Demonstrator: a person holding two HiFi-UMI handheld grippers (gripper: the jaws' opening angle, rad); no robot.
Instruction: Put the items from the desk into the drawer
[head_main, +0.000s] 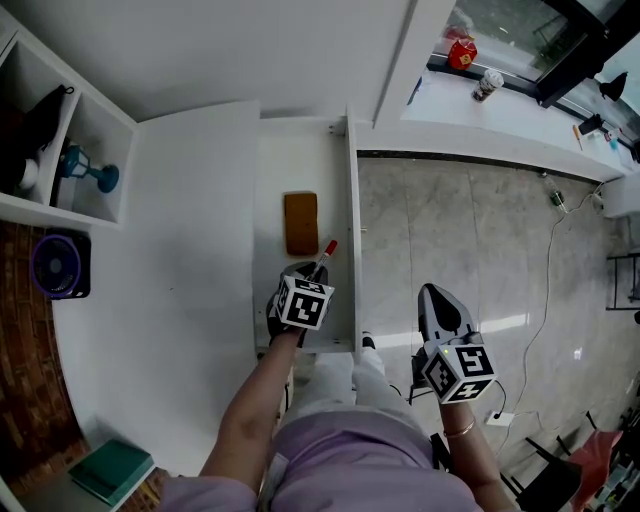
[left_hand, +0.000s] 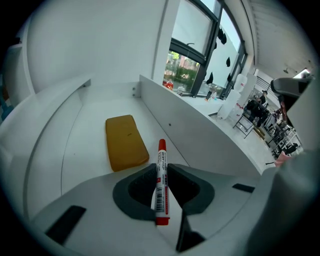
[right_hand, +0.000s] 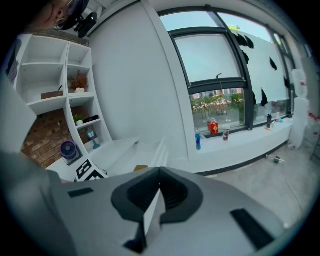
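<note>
A white marker with red cap and red end (left_hand: 161, 182) is clamped between the pads of my left gripper (left_hand: 161, 169), cap pointing forward. In the head view this left gripper (head_main: 308, 270) hangs over the near end of the open white drawer (head_main: 283, 160), with the marker's (head_main: 324, 256) red cap sticking out toward the drawer's right wall. A flat yellow-brown block (head_main: 300, 222) lies on the drawer floor just beyond the block (left_hand: 125, 142) side of the jaws. My right gripper (head_main: 436, 303) is over the tiled floor, right of the drawer, jaws together and empty (right_hand: 159, 174).
The white desk top (head_main: 180, 260) runs left of the drawer. A shelf unit holds a blue object (head_main: 88, 172); a purple round device (head_main: 58, 265) sits below it. A green book (head_main: 110, 470) lies near left. A windowsill carries a red can (head_main: 461, 53) and cup (head_main: 487, 85).
</note>
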